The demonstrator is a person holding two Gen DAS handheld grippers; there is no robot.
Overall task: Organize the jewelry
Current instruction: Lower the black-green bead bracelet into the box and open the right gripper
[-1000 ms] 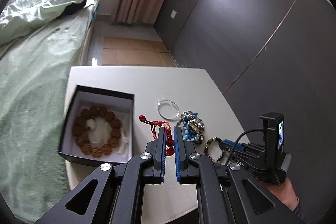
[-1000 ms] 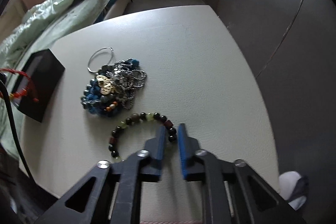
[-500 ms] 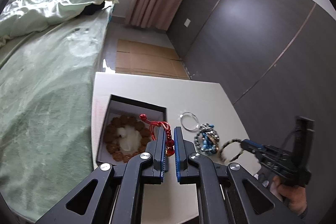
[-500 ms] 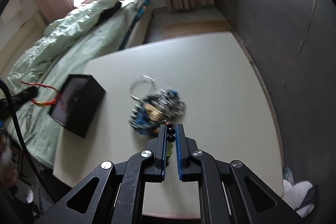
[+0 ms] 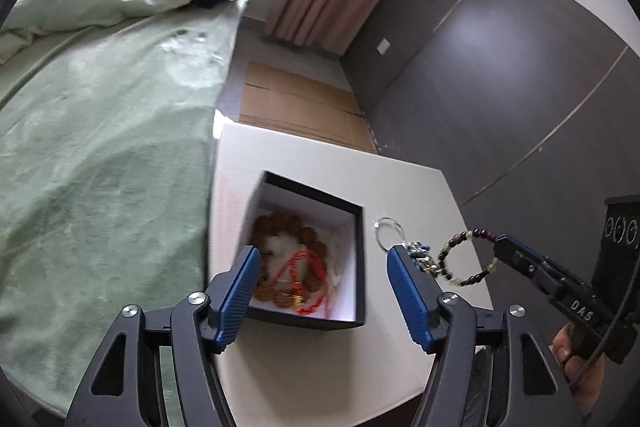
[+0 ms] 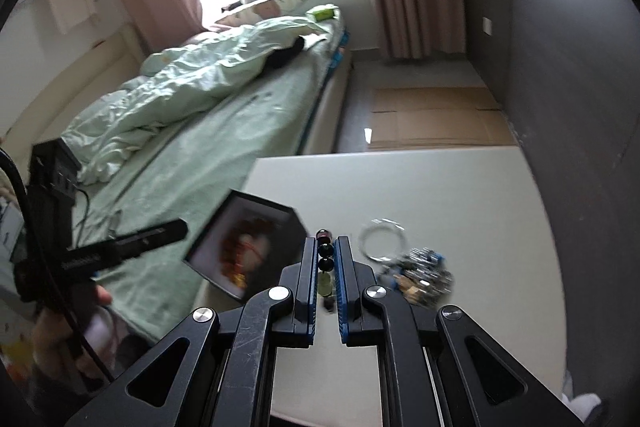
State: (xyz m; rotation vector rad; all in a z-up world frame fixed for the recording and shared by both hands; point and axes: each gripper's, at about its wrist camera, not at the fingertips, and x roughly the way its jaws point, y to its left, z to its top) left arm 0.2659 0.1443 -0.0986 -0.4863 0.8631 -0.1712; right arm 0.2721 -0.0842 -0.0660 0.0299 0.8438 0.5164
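Released since half a second ago, the red cord (image 5: pixel 304 277) now lies in the box (image 5: pixel 359 259) below the spread left tongs (image 5: pixel 324 291). Right tongs (image 6: pixel 325 269) clench the bead bracelet (image 5: pixel 468 259) above the counter (image 5: pixel 320 367), right of the box.
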